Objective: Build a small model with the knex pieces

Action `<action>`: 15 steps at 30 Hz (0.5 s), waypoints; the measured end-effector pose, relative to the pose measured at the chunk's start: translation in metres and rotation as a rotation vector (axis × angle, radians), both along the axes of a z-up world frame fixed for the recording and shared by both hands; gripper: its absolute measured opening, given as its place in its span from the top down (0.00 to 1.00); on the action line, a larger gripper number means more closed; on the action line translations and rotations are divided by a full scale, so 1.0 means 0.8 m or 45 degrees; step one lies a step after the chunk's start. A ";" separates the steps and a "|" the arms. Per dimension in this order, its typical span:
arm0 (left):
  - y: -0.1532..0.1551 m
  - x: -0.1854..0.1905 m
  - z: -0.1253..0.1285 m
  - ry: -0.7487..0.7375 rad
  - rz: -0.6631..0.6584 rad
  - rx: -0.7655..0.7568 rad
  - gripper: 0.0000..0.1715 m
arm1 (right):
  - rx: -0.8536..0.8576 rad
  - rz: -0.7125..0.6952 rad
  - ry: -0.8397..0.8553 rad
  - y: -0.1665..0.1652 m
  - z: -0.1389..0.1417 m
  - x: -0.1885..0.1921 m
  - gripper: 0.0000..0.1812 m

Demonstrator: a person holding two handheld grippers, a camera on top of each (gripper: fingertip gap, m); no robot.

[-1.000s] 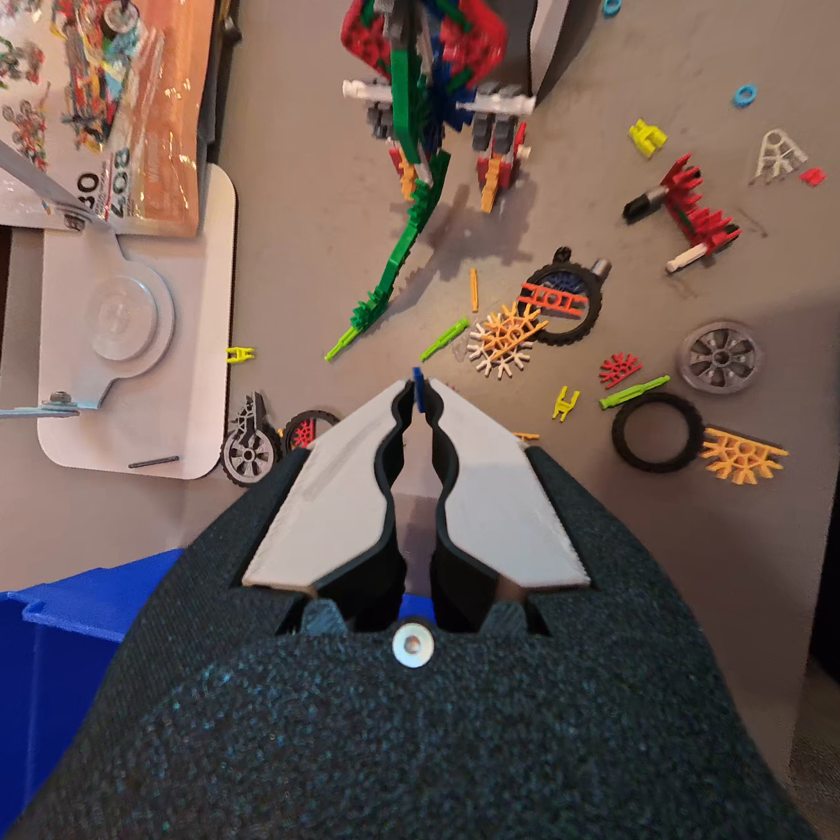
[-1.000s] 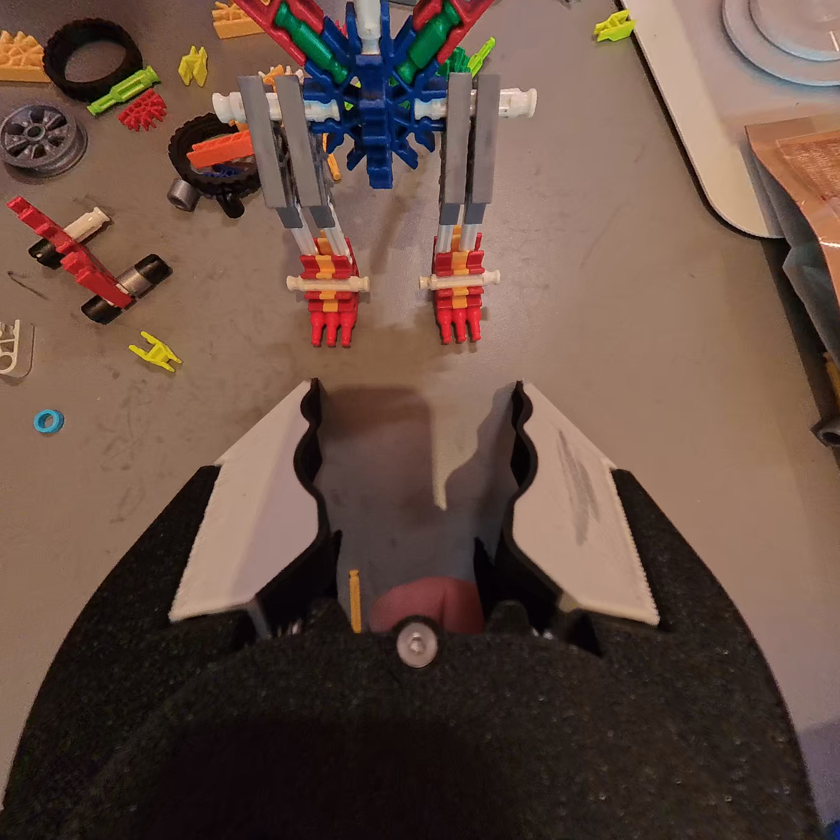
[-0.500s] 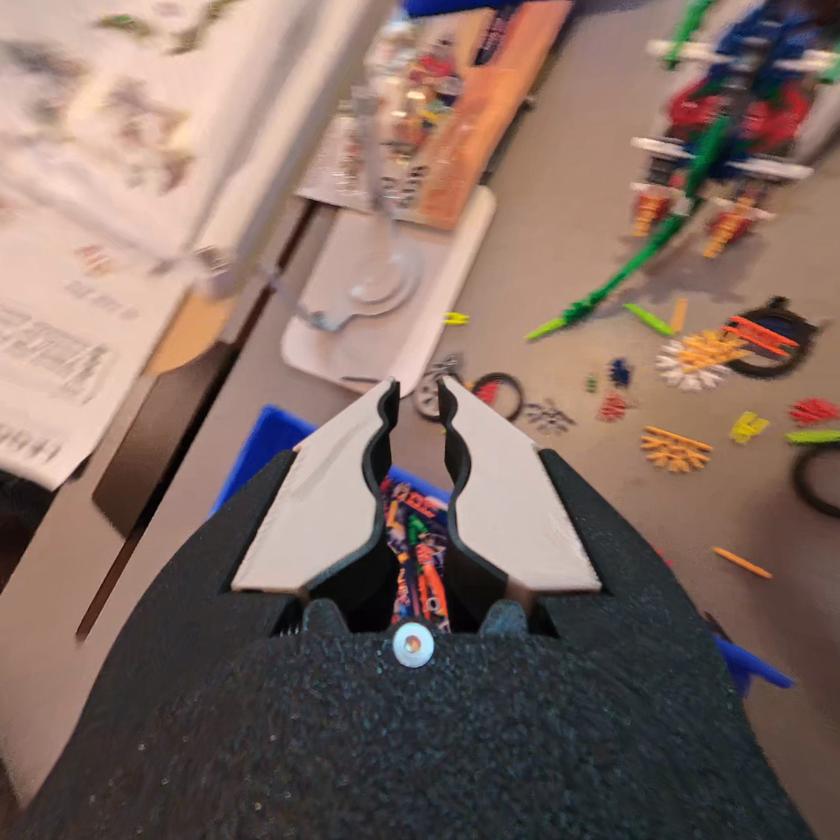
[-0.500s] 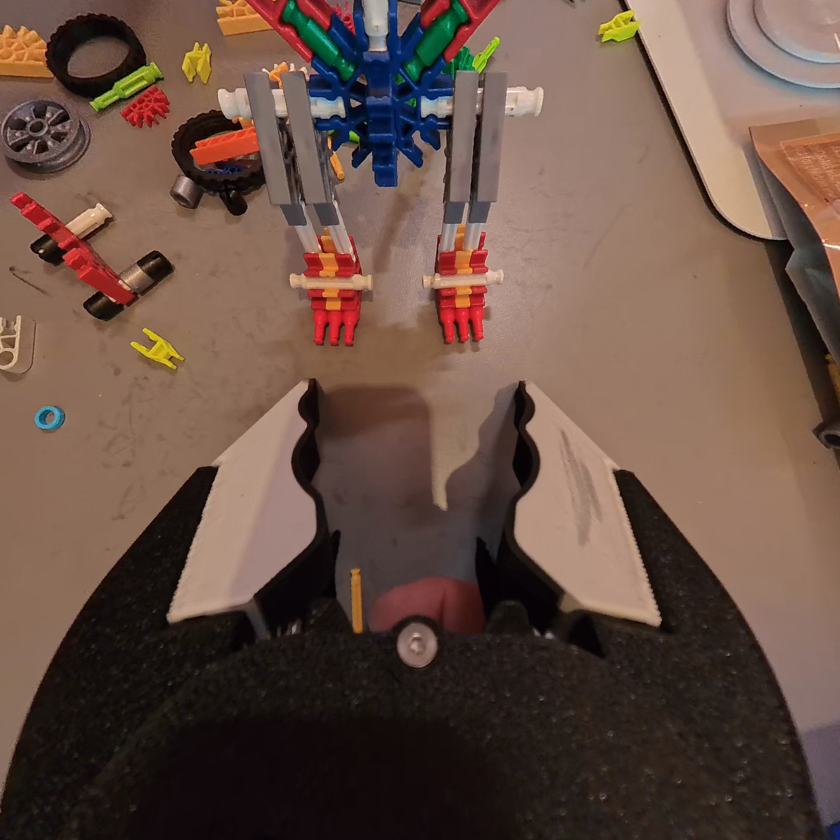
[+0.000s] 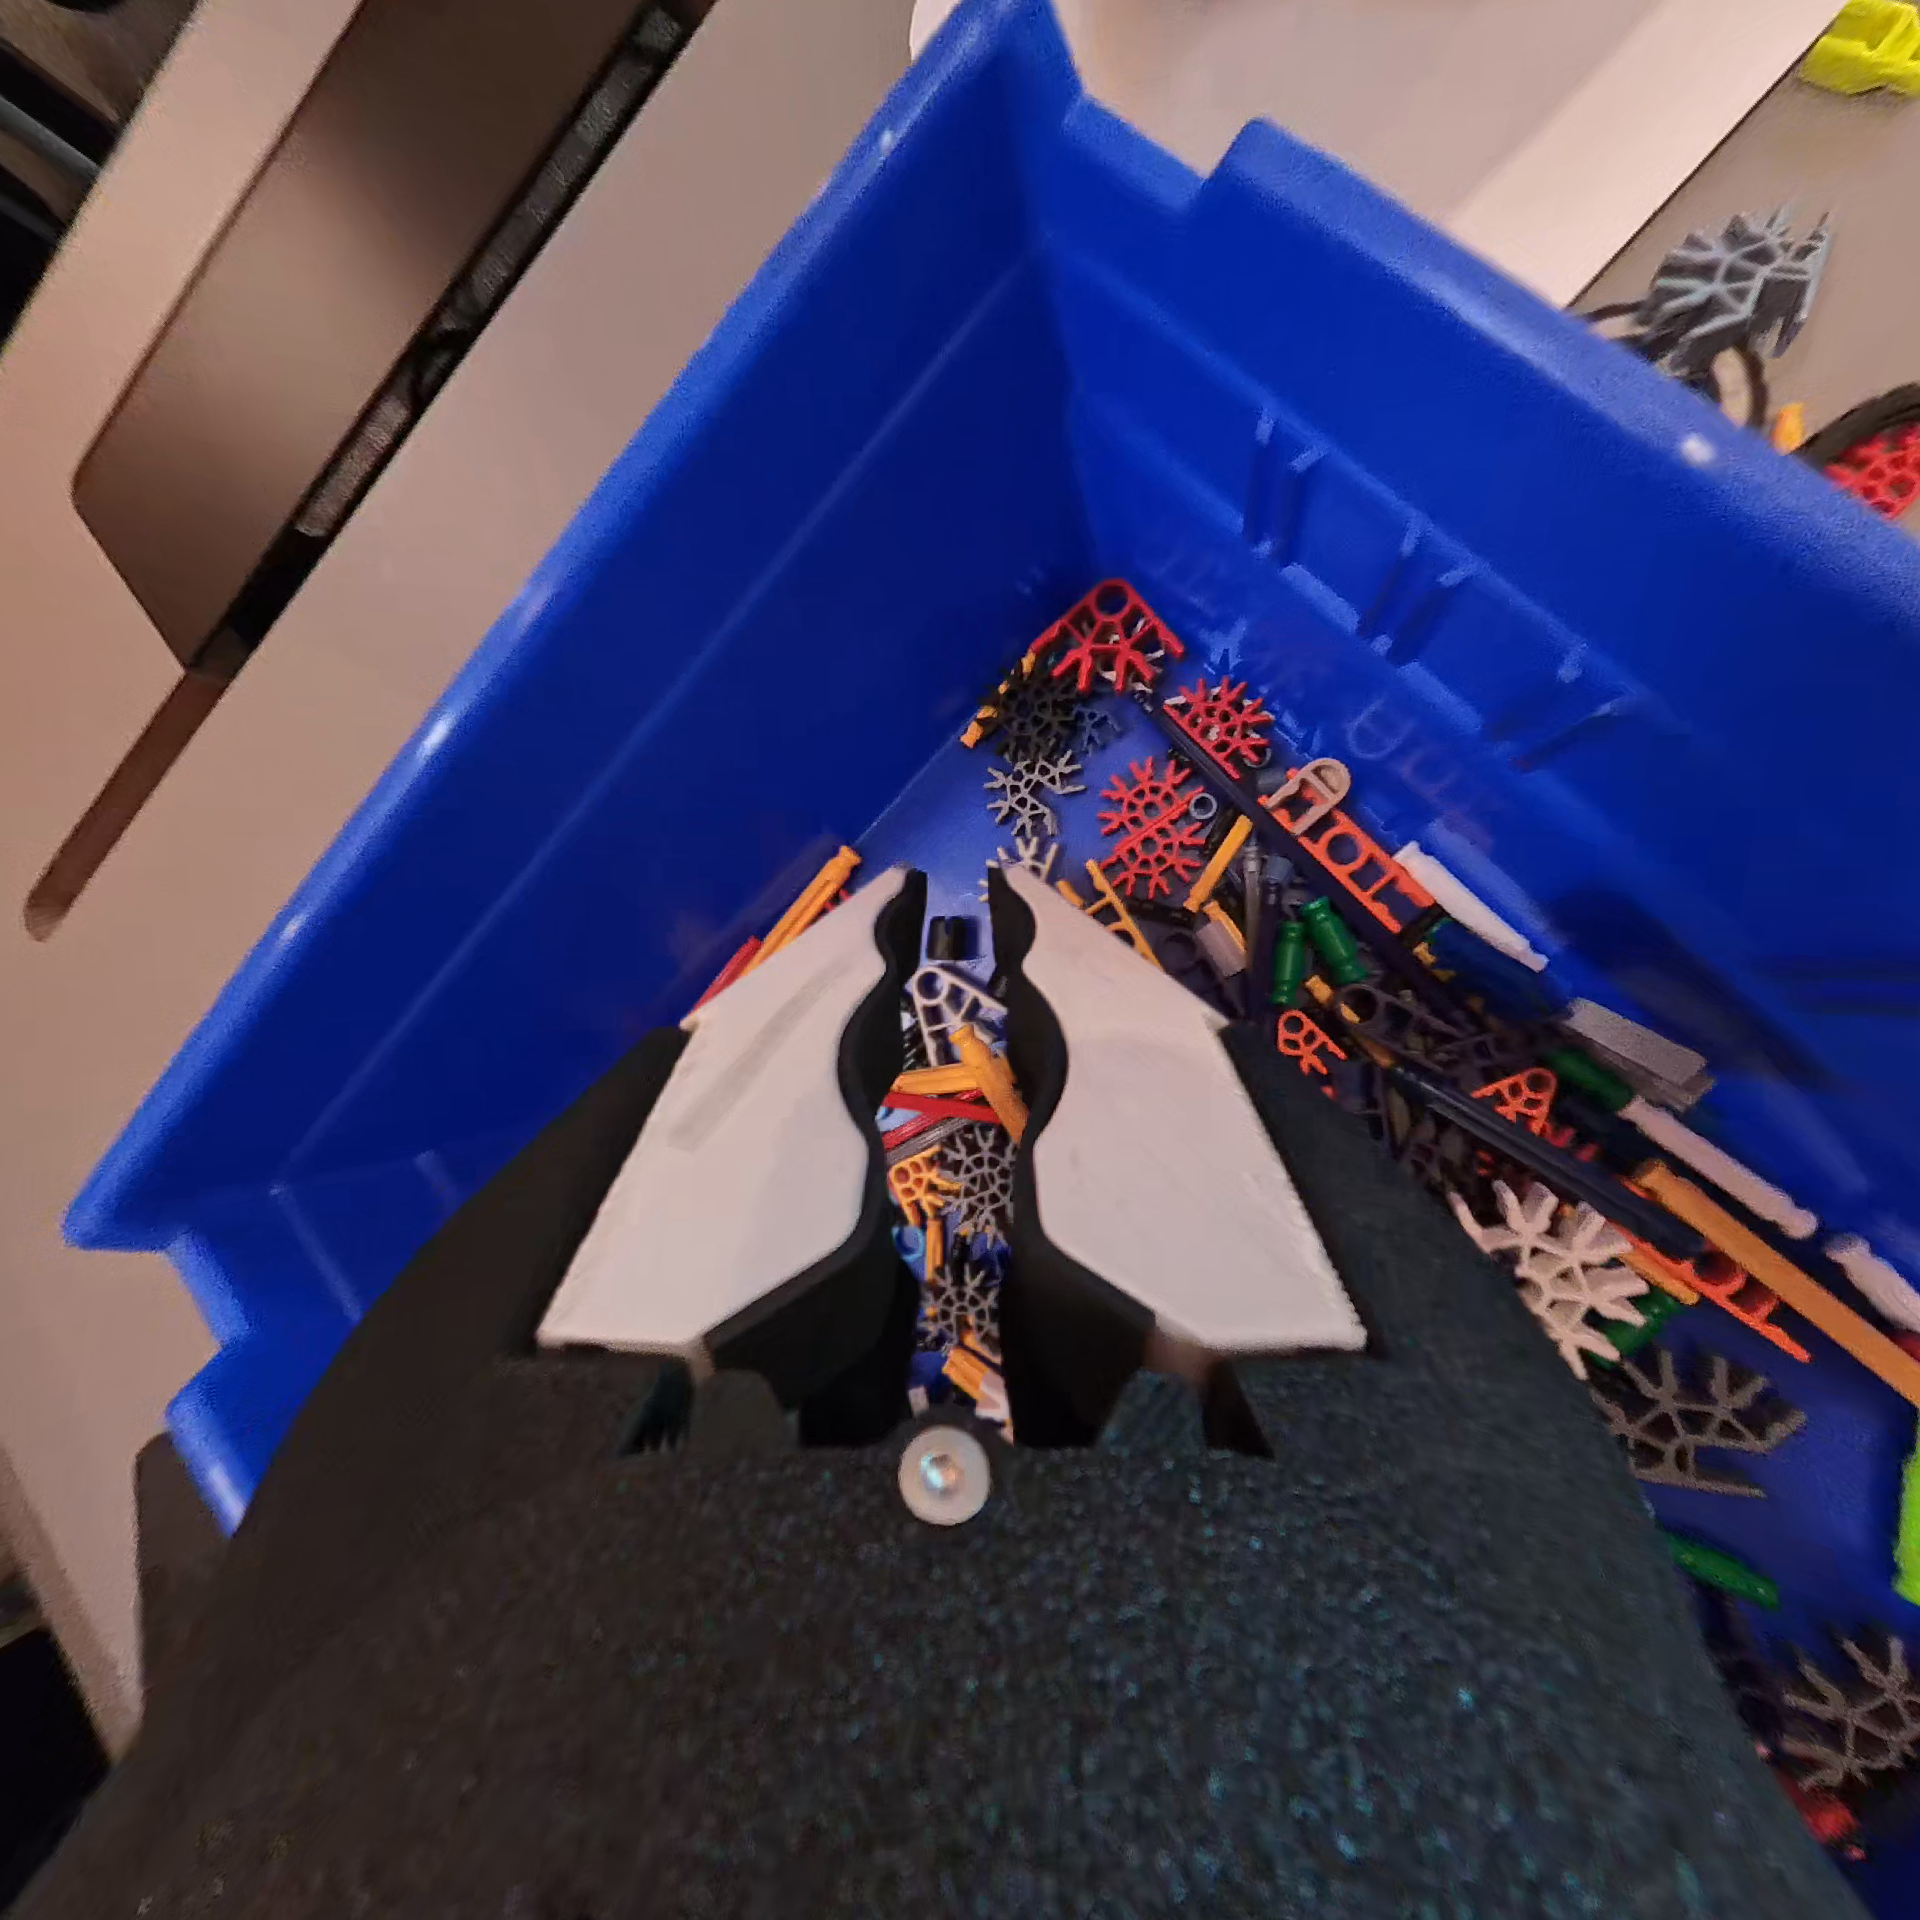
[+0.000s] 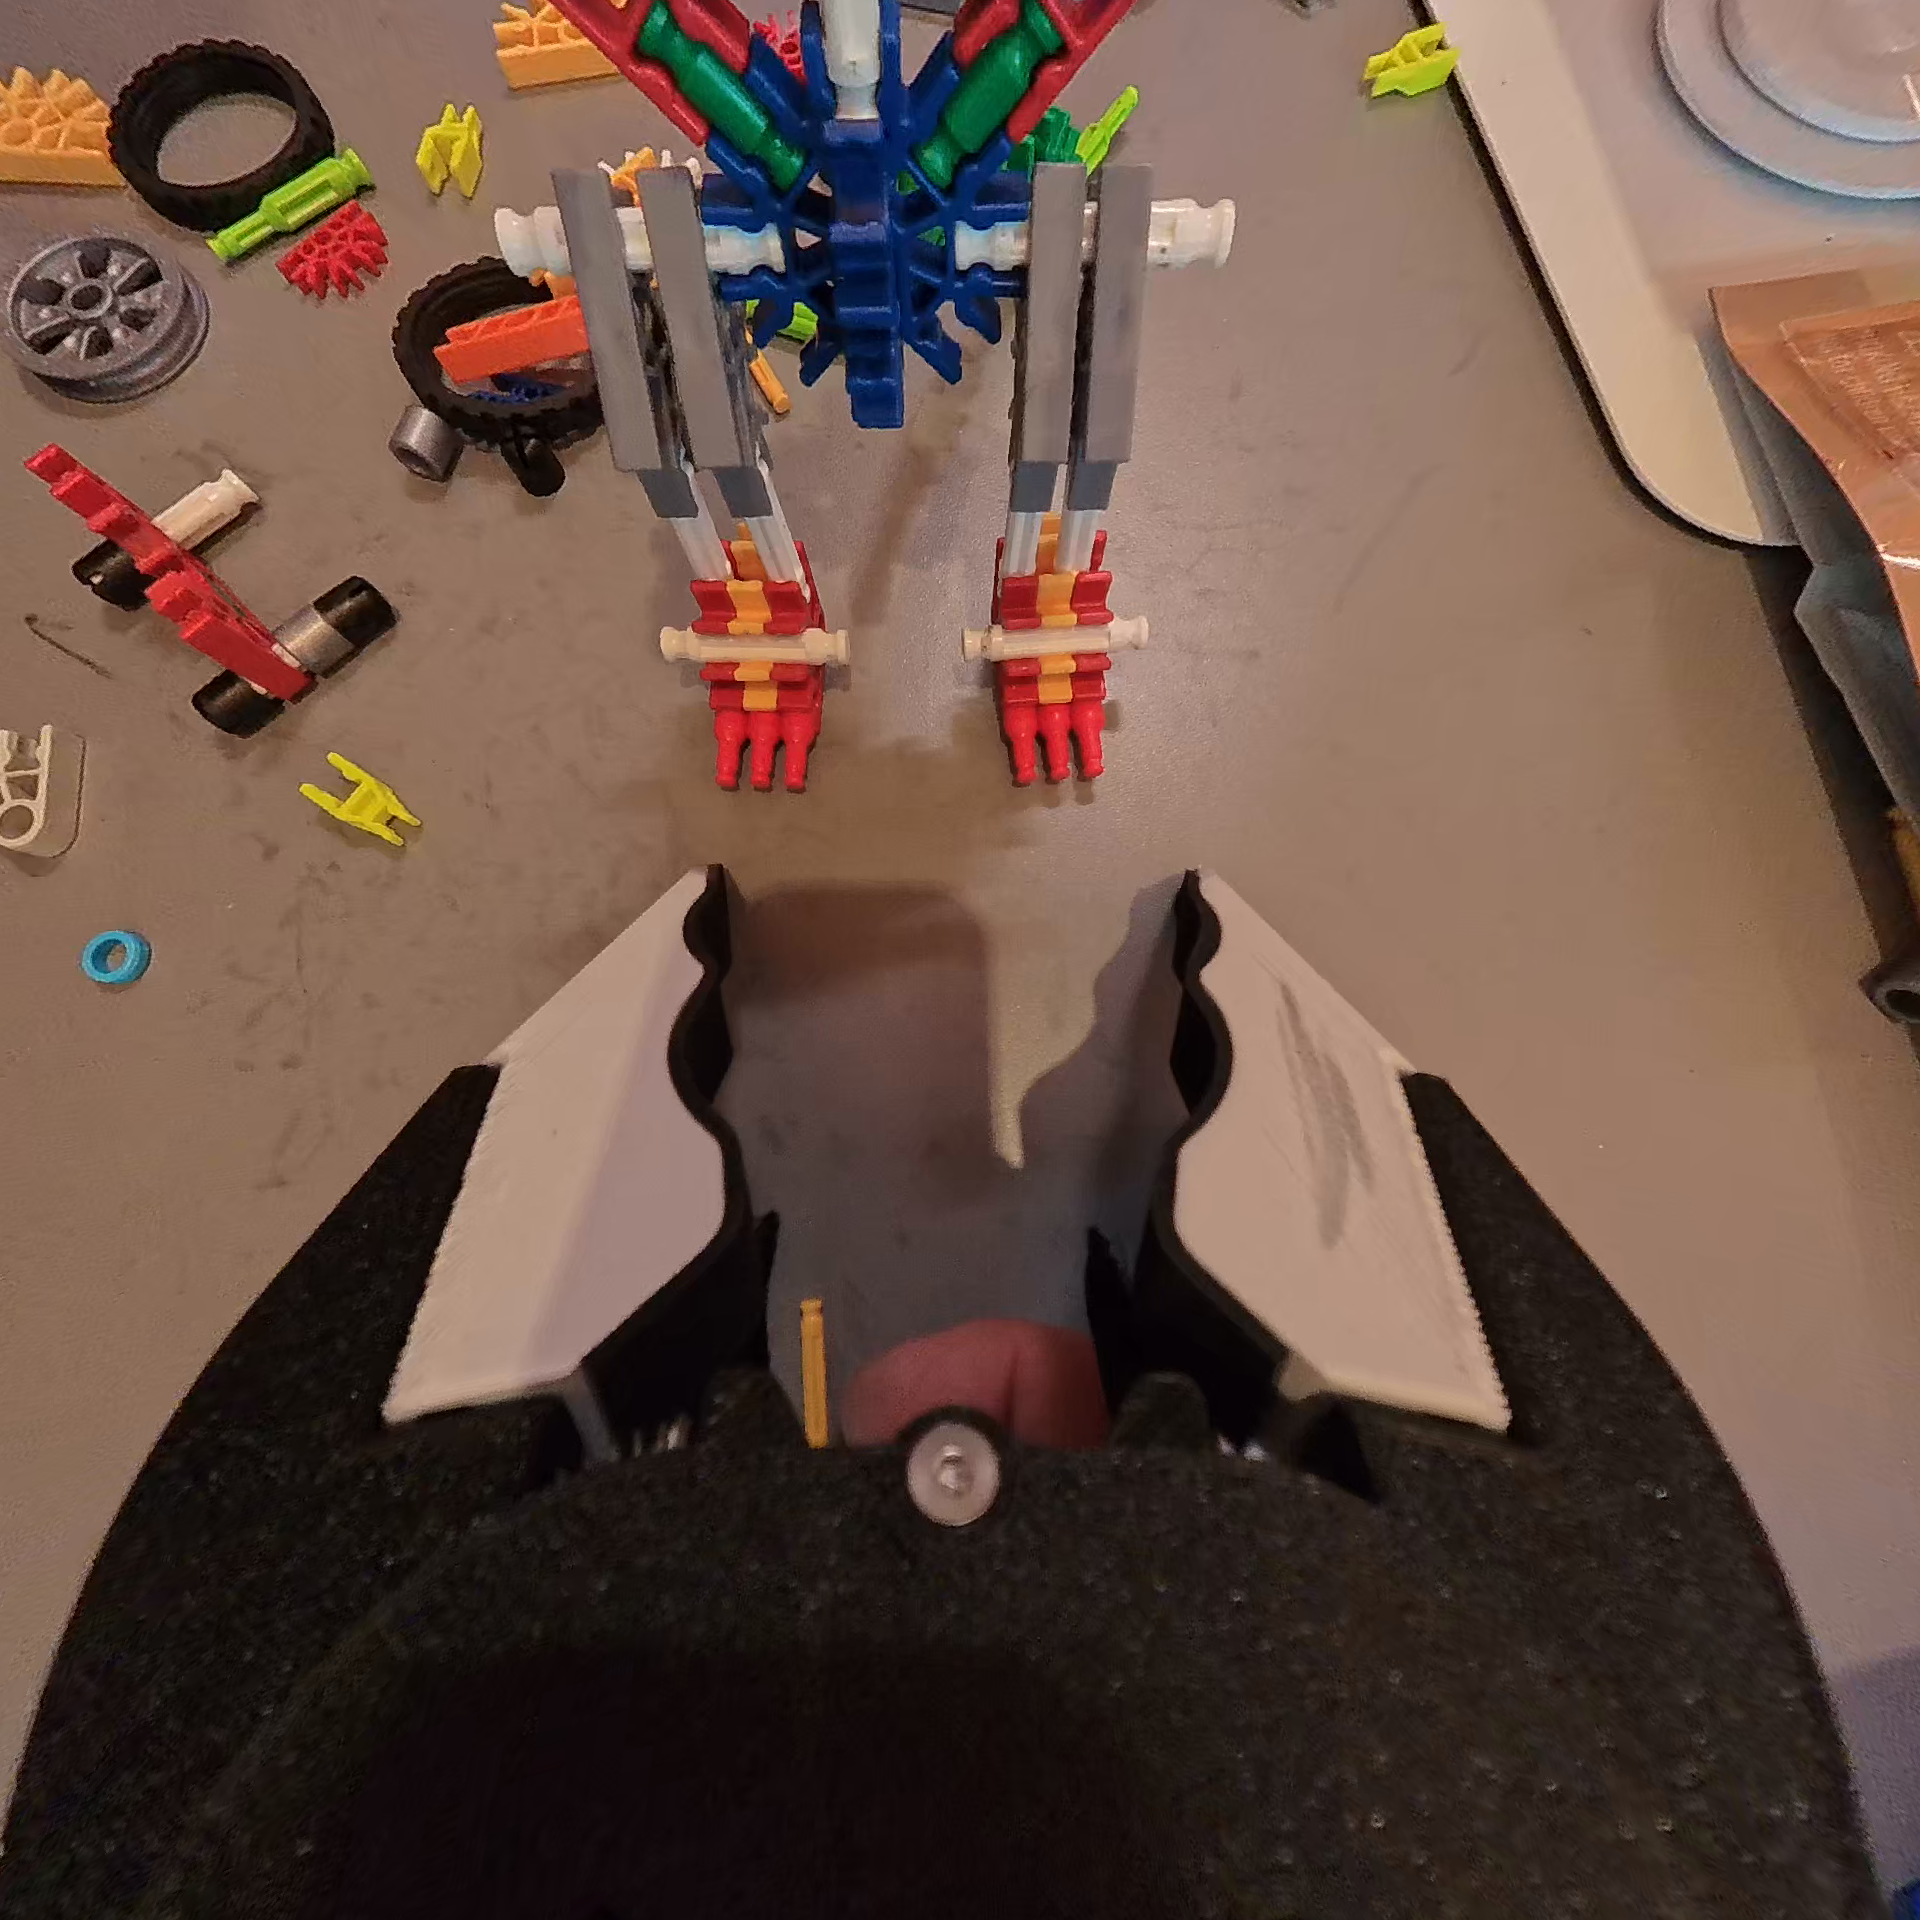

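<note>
My left gripper (image 5: 951, 904) hangs over a blue bin (image 5: 727, 623) that holds several loose construction-toy rods and connectors, among them a red snowflake connector (image 5: 1153, 821). Its jaws stand a narrow gap apart with nothing between them. My right gripper (image 6: 956, 894) is open and empty, low over the grey table (image 6: 1403, 831). It sits just in front of the two red and yellow feet (image 6: 764, 665) of a standing toy model (image 6: 873, 239) with a blue hub, grey legs and white rods. A short orange rod (image 6: 812, 1371) lies on the table between the right jaws' bases.
Left of the model lie a black tyre (image 6: 218, 130), a grey wheel hub (image 6: 99, 312), a red toothed assembly (image 6: 197, 603), a yellow-green clip (image 6: 358, 800) and a blue ring (image 6: 116, 958). A white board (image 6: 1590, 312) and a brown bag (image 6: 1839, 395) lie at the right. There is about 40 centimetres between the tips of the two grippers. To the yellow-green clip (image 6: 358, 800): right tips about 7 centimetres, left tips about 40 centimetres.
My left gripper held a small blue piece over the table, swung left to the blue bin and now stands slightly open without it. The right gripper has barely moved.
</note>
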State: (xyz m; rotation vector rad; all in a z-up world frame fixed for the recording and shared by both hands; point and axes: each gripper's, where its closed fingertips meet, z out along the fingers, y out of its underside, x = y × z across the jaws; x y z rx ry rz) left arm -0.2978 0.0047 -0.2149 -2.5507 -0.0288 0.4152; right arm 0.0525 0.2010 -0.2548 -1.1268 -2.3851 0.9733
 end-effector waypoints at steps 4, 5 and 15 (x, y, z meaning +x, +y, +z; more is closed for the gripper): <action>-0.004 -0.006 -0.005 -0.025 0.026 0.009 0.94 | 0.000 0.000 0.000 0.000 0.000 0.000 0.53; -0.004 -0.006 -0.002 -0.030 0.032 0.028 0.94 | -0.001 0.000 0.000 0.000 0.000 0.000 0.53; 0.041 0.035 -0.017 -0.102 -0.126 0.073 0.95 | -0.007 -0.005 -0.001 0.000 0.001 -0.001 0.54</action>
